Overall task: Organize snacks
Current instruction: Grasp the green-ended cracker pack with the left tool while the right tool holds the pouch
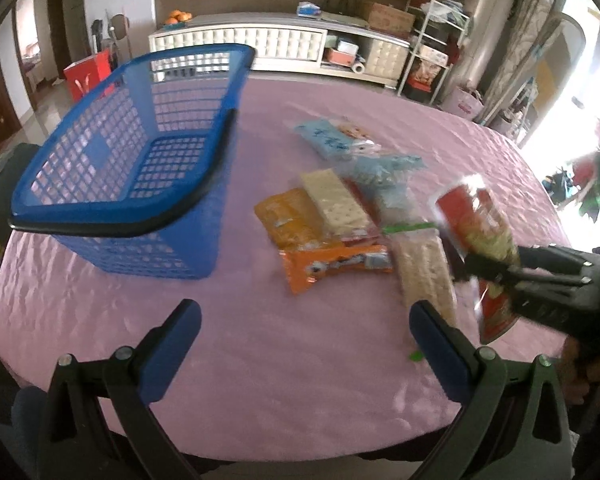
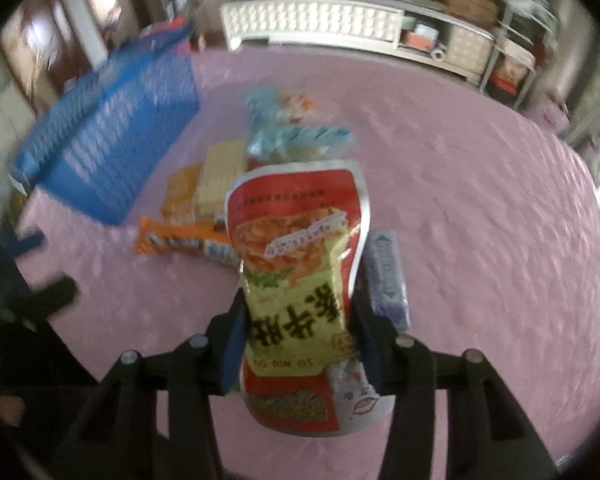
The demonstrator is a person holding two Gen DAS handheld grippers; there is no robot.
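Above the worktop [image 2: 480,220], we keep the right gripper [image 2: 300,344] clamped on the snack packet [image 2: 300,264], steering squarely toward the basket [image 1: 140,152]; the left gripper [image 1: 304,344] hangs wide open, empty.

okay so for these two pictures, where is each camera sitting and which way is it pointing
Left wrist: rides the left gripper, angled down over the pink table toward the blue basket; its open fingers show.
Right wrist: rides the right gripper, angled down; its fingers clamp a red snack pouch.
Shared: basket, pouch, orange packet, crackers; the left view also catches the right gripper.
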